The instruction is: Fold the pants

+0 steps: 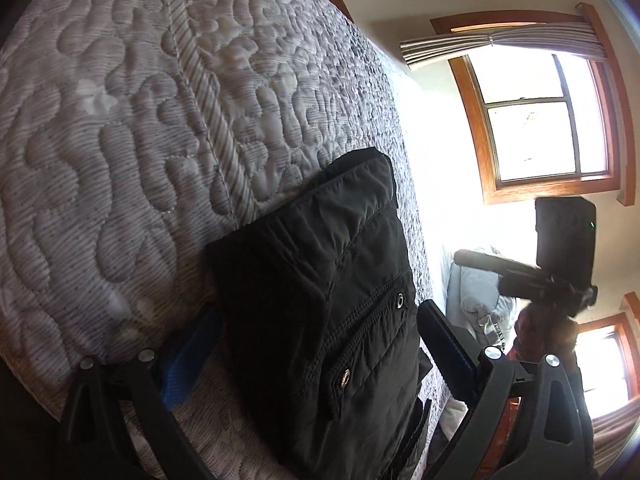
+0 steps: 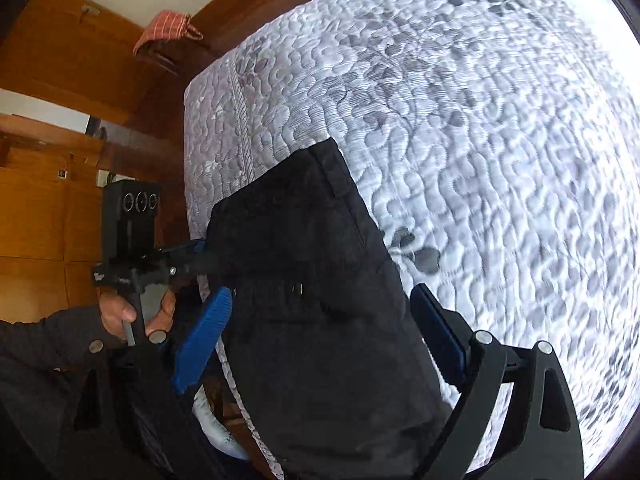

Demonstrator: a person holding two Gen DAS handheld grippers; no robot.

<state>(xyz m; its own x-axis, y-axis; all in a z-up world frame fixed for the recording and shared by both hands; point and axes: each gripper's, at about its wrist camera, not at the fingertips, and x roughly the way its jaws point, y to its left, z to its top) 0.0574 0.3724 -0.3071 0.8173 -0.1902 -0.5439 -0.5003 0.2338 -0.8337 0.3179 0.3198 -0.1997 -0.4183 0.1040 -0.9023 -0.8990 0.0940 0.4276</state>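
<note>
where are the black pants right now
The black pants lie folded on the quilted bed near its edge, low and central in both wrist views, framed by each gripper's blue pads without being gripped.

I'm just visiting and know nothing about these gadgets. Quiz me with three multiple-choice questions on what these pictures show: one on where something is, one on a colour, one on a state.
1. Where do the black pants lie?
A. on the quilted bed cover, near its edge
B. on the wooden floor
C. hung over the window

2. What colour are the pads on the gripper fingers?
A. red
B. blue
C. yellow

3. How does the right gripper stand?
A. shut on the pants
B. shut with nothing in it
C. open, a finger on each side of the pants

Answers:
1 A, the dark fabric rests on the grey-white quilt by the bed's side.
2 B, the ribbed pads show blue in both views.
3 C, its fingers stand wide apart and do not pinch the cloth.
</note>
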